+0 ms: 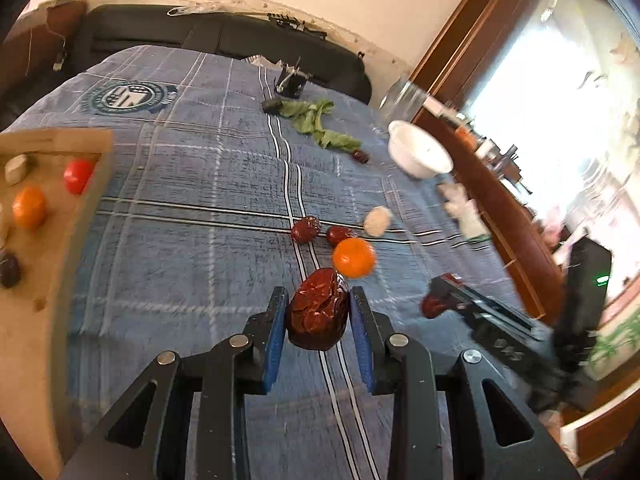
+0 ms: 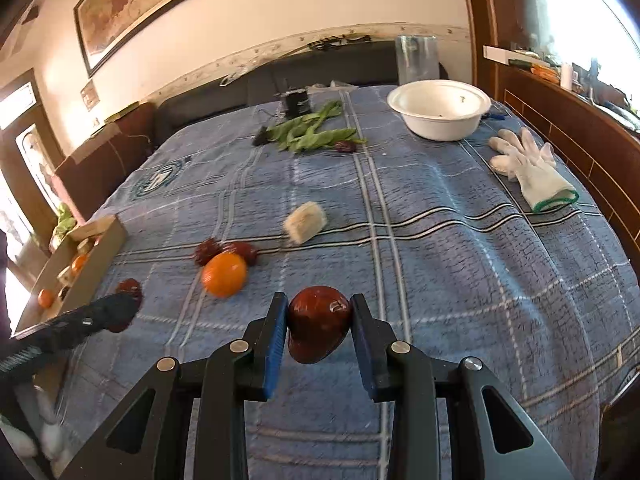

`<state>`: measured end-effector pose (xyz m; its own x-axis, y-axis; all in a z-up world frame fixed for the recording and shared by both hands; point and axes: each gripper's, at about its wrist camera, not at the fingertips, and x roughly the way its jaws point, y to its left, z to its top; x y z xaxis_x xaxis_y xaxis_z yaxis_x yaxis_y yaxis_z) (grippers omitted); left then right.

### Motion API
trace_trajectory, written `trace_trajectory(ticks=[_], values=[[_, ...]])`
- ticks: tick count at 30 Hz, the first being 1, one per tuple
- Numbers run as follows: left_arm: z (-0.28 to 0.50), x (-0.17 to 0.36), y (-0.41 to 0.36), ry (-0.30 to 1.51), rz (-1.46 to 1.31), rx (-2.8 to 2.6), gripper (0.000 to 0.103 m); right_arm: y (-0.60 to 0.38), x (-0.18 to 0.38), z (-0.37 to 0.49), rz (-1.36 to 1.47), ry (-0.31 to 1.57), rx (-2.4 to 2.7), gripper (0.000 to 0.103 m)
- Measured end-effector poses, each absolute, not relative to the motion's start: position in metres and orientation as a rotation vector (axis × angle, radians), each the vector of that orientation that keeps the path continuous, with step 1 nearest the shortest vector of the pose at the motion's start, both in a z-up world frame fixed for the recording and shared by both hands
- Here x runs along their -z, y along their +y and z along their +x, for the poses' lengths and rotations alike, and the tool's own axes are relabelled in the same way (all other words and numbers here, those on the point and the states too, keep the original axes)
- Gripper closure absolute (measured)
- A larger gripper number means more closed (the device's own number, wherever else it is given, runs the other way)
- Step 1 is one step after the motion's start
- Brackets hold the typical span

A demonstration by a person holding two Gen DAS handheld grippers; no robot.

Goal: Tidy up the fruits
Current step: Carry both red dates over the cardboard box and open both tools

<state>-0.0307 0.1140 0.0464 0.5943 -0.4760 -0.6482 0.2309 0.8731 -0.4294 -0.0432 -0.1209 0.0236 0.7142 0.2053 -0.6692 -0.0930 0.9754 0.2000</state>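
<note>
My left gripper (image 1: 318, 308) is shut on a wrinkled red date (image 1: 318, 314), held above the blue checked cloth (image 1: 192, 216). My right gripper (image 2: 319, 320) is shut on a smooth dark red date (image 2: 316, 326). On the cloth lie an orange (image 1: 354, 258) (image 2: 224, 274), two red dates (image 1: 306, 229) (image 2: 208, 251), and a pale beige piece (image 1: 377, 220) (image 2: 305, 222). A cardboard box (image 1: 86, 216) (image 2: 100, 256) at the left holds an orange (image 1: 29, 207), a red fruit (image 1: 78, 176) and a date (image 1: 9, 270). In the left wrist view the right gripper (image 1: 434, 304) shows with its date.
A white bowl (image 2: 440, 110) (image 1: 420, 154) and a glass jar (image 2: 416, 60) stand at the far right. Green leaves (image 2: 310, 134) (image 1: 316, 122) with another date (image 2: 345, 146) lie at the far middle. A white glove (image 2: 528, 170) lies at the right edge. A dark sofa is behind.
</note>
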Motion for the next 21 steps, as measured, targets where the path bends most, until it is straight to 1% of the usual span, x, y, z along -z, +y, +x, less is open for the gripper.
trace_trajectory(ticks=[4,8,15,21], values=[[-0.056,-0.077,0.155,0.777,-0.302,0.361,0.073,-0.097,-0.042,-0.055,0.157,0.743,-0.248,0.069],[-0.067,-0.090,0.206,0.756,-0.259,0.216,0.073,-0.051,-0.071,-0.065,0.124,0.703,-0.369,0.069],[-0.063,-0.073,0.292,0.832,-0.269,-0.010,0.073,0.050,-0.085,-0.065,0.051,0.731,-0.579,0.068],[-0.047,-0.054,0.329,0.929,-0.273,-0.085,0.073,0.133,-0.064,-0.055,-0.024,0.806,-0.688,0.068]])
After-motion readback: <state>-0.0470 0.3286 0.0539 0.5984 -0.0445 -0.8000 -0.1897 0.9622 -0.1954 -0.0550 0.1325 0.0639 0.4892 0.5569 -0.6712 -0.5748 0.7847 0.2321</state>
